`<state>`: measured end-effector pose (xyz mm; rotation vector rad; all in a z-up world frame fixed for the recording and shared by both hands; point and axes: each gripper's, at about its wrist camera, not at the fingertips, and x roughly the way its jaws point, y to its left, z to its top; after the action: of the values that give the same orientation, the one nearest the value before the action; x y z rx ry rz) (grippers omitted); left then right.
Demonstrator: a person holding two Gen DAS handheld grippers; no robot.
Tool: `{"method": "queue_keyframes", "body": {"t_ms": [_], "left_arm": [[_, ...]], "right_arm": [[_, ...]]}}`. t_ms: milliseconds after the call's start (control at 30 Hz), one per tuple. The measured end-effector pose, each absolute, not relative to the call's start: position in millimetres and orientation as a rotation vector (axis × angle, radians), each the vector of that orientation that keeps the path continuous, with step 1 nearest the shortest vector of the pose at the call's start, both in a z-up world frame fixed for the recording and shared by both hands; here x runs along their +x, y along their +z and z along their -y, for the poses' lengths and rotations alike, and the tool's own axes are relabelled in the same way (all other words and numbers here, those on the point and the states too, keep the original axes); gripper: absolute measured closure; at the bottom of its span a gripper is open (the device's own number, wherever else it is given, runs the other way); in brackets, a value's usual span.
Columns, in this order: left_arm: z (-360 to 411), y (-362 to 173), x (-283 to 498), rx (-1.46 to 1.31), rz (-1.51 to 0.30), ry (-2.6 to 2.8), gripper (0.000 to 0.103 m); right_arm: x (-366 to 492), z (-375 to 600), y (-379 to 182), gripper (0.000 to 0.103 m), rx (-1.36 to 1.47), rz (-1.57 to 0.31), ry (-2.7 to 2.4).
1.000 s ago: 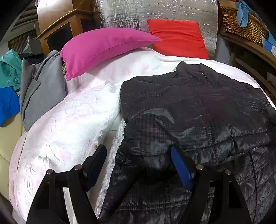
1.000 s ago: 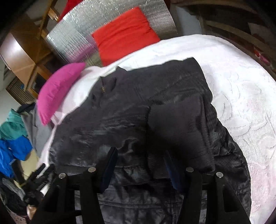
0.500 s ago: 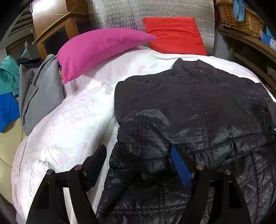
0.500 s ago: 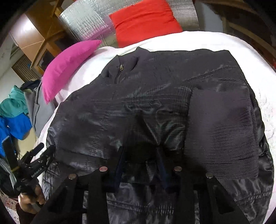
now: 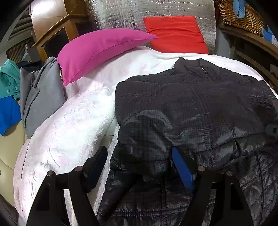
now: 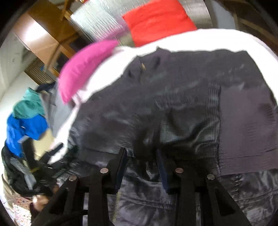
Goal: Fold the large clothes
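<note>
A black quilted jacket (image 5: pixel 191 107) lies front up on a white bedspread (image 5: pixel 73 125), collar toward the pillows, with its lower part bunched into a fold near me. My left gripper (image 5: pixel 139 165) is open, its fingers straddling the jacket's near left fold. In the right wrist view the jacket (image 6: pixel 173 104) shows a ribbed cuff (image 6: pixel 246 128) lying across it at the right. My right gripper (image 6: pixel 141 166) hovers at the bunched fold with its jaws part open and fabric between them; the view is blurred.
A pink pillow (image 5: pixel 97 50) and a red pillow (image 5: pixel 175 33) lie at the head of the bed against a silver panel. Grey, teal and blue clothes (image 5: pixel 34 97) are piled at the left. A wicker basket (image 5: pixel 239 15) sits on a shelf at the right.
The left gripper has barely moved. The right gripper narrowed its jaws on the jacket fold half a second ago, then widened them a little and swung, blurring its view.
</note>
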<state>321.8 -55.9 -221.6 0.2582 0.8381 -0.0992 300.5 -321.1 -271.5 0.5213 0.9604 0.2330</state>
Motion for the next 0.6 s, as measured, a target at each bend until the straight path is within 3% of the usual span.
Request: {"method": "queue_keyframes", "body": {"t_ms": [400,600], "left_arm": [[52,-212,318,0.268,-0.817,-0.091,0.025],[38,-212,320,0.273,-0.818,-0.071,0.025]], "right_arm": [[288,358,-248,0.065,0.585,-0.867,0.182],[292,387,-266,0.065,0.653,-0.916,0.114]]}}
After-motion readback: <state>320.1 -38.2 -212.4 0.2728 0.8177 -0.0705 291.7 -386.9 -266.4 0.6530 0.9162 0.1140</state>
